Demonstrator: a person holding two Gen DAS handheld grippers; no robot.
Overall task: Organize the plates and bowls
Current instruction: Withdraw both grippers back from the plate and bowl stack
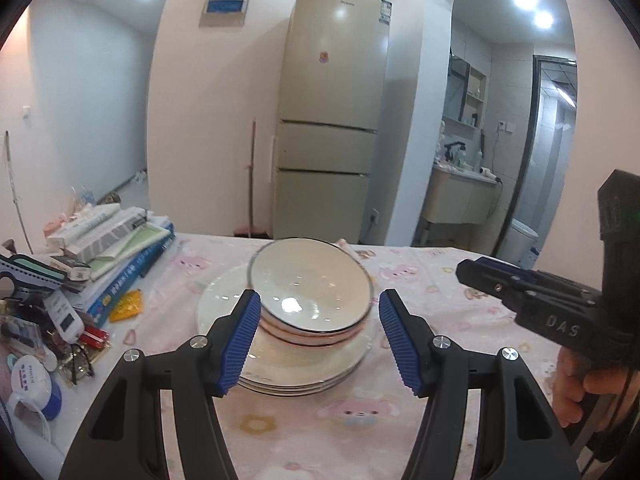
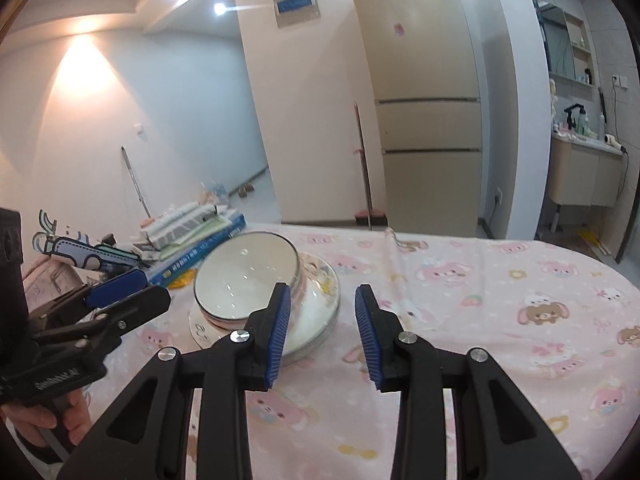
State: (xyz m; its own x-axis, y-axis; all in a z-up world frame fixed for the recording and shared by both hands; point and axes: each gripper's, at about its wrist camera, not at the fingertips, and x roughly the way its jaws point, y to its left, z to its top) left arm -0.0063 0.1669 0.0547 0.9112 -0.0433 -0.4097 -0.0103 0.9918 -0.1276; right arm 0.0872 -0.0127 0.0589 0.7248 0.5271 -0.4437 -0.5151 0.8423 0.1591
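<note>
plainly the left gripper (image 1: 320, 336) gapes empty before the bowls (image 1: 312, 286) nested on stacked plates (image 1: 280, 364) mid-tablecloth (image 1: 440, 320); its fingers hide the plates' near rim. the right gripper (image 2: 323, 334), narrower, holds nothing beside them; the bowl count is unclear.

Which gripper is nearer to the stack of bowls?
The left. The left gripper points straight at the bowls, its open jaws just short of them. The right gripper, also open, is off to their right.

bowls (image 1: 312, 288) on plates (image 1: 308, 364) (stacked), left gripper (image 1: 318, 340) open
</note>
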